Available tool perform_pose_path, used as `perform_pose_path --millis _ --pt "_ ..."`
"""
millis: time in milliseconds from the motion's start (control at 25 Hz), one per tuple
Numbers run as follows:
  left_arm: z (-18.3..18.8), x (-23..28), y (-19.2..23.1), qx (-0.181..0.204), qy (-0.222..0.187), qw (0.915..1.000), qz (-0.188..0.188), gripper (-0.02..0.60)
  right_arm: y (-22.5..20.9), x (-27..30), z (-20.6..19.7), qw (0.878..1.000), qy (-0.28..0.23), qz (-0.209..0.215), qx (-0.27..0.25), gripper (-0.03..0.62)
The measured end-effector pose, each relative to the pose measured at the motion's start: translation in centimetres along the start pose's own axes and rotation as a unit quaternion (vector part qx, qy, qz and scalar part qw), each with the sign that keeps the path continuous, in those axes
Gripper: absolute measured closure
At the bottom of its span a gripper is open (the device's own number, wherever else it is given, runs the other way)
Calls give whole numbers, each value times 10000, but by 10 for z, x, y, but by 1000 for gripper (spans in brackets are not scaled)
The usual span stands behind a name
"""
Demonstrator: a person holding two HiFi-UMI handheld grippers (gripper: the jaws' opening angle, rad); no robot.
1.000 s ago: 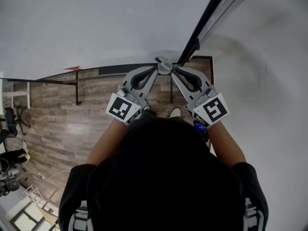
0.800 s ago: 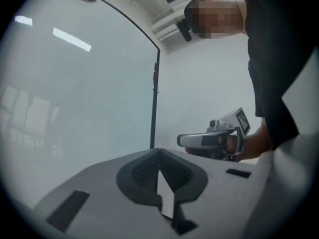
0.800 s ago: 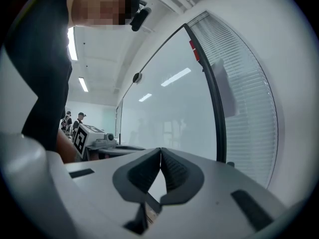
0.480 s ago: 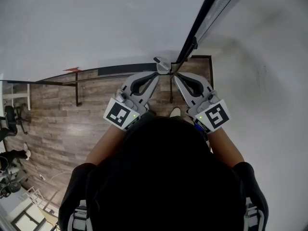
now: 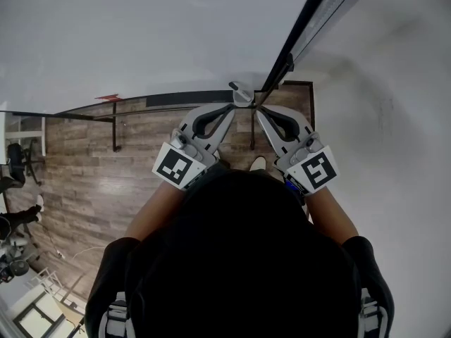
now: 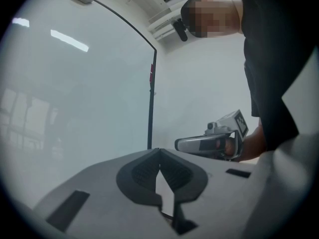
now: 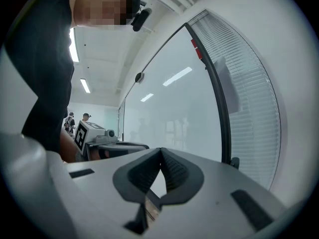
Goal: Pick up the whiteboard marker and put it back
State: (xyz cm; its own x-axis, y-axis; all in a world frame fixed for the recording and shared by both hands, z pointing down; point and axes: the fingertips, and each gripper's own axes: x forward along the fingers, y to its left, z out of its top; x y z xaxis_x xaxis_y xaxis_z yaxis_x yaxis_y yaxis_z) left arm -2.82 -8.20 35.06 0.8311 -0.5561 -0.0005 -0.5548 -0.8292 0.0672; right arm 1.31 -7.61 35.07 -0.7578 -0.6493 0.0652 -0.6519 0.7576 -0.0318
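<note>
Right gripper (image 7: 160,156) jaws just closed, left gripper (image 6: 159,156) jaws together, both empty, whiteboard (image 6: 75,108) close ahead

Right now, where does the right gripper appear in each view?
Head view: right gripper, upper centre, tips by the black frame bar.
Left gripper view: gripper middle right, seen from the side.
Right gripper view: gripper bottom centre, jaws shut.
Shared landmark: the bar, in all three.

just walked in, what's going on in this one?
A person holds two grippers level in front of a whiteboard, tips close together. The left gripper is shut on nothing. The right gripper has just been closing and is now shut, also empty. No marker shows in any view.
</note>
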Motion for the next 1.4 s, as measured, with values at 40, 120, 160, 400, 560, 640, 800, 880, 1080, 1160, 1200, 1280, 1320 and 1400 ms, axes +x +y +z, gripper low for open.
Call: perform_pose_path --millis 40,120,160,400,560,640,800,880,1080,1160,1200,1280,1320,1400 --pt "0 -1 -1 -1 15 10000 -11 577 1 0 0 10000 -7 9 -3 594" --pt "-1 -2 -3 3 -23 10000 -87 577 1 1 -1 10000 -28 4 47 594" --pt "0 -2 -2 6 -38 9999 -110 577 1 3 0 9999 -54 5 85 594" --pt "2 -1 0 39 -146 9998 -120 577 -2 7 1 10000 -8 26 -31 593" --pt "-7 -2 1 69 115 9999 9 577 -2 6 0 10000 9 -2 -66 594" --pt "-8 -2 2 82 127 9999 -1 577 -4 7 -1 10000 28 -22 -39 594" --pt "-5 1 4 85 80 9999 -36 577 -7 7 0 9999 94 -48 -65 594" --pt "-3 3 5 93 56 9999 -44 577 -9 7 0 9999 116 -60 -65 593" --pt "-4 6 5 110 56 9999 -64 577 -10 6 2 9999 87 -51 -22 594" --pt "-4 5 4 107 45 9999 -76 577 -8 7 6 10000 32 -47 5 594" --pt "-1 6 4 112 12 9999 -103 577 -8 7 6 10000 28 -40 -17 592" --pt "4 7 2 142 -82 9997 -185 577 -8 7 3 9999 61 -11 -98 593" --pt "5 8 2 156 -101 9996 -206 577 -8 6 2 9999 68 -2 -116 593" --pt "5 8 3 176 -107 9995 -226 577 -9 7 1 9999 53 13 -115 593"
